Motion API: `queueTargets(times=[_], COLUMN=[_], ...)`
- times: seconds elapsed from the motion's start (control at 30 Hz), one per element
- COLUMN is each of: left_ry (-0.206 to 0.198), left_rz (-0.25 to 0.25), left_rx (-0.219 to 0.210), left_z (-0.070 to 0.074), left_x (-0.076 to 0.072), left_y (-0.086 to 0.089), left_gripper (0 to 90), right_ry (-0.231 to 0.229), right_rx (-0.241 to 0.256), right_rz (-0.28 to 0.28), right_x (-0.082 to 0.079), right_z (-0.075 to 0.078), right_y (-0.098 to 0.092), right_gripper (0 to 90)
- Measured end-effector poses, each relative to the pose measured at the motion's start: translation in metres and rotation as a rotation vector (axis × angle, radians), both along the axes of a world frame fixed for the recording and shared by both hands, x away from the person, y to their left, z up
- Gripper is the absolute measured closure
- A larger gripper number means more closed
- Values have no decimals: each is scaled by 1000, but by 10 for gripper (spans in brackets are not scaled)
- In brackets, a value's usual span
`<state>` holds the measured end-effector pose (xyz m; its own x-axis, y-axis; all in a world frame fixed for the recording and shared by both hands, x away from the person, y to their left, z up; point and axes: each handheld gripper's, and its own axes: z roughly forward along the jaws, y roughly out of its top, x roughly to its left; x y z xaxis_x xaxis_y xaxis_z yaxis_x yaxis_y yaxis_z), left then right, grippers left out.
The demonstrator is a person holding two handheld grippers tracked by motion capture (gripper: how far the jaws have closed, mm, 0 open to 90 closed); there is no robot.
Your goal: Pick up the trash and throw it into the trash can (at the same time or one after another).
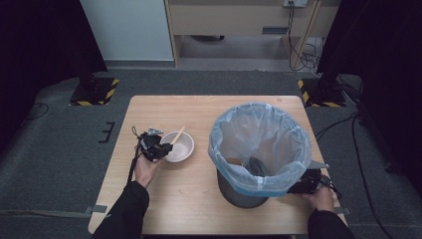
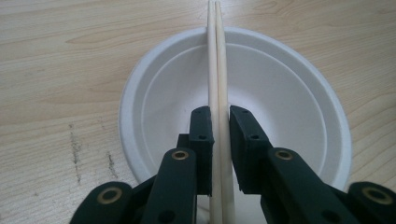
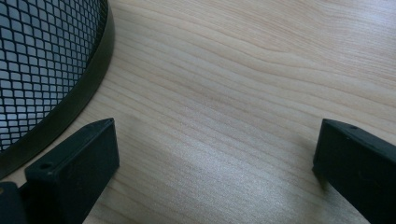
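A white paper bowl (image 1: 178,147) (image 2: 280,93) sits on the wooden table left of centre. A pair of wooden chopsticks (image 1: 177,135) (image 2: 215,60) lies across it. My left gripper (image 1: 164,148) (image 2: 220,122) is over the bowl's near rim, shut on the chopsticks. A black mesh waste bin (image 1: 241,191) (image 3: 42,65) with a pale blue liner (image 1: 260,144) stands at the right. My right gripper (image 1: 308,182) (image 3: 215,154) rests low on the table beside the bin's base, jaws wide apart with only bare wood between them.
Inside the bin lie a brown cup (image 1: 234,162) and a grey item (image 1: 257,166). The table (image 1: 199,114) has bare wood at the back and front left. Dark floor, stand bases with hazard stripes (image 1: 94,92) and cables (image 1: 343,124) surround it.
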<state>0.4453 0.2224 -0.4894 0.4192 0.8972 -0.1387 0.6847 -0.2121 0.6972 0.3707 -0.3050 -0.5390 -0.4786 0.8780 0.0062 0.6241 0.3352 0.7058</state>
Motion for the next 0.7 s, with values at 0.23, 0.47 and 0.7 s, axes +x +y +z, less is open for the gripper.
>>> queueTargets(times=[0.23, 0.47, 0.7], left_ry=[9, 2, -38], left_rz=[-21, -13, -5], left_rx=[35, 24, -20], left_z=[-3, 1, 14], left_x=[0, 0, -3], left_y=[-5, -4, 1], left_gripper=[790, 794, 794], right_ry=[0, 0, 0], right_rx=[0, 0, 0], right_rz=[0, 0, 0], right_x=[0, 0, 0], right_z=[0, 0, 0], right_y=[0, 0, 0], right_gripper=[4, 4, 4])
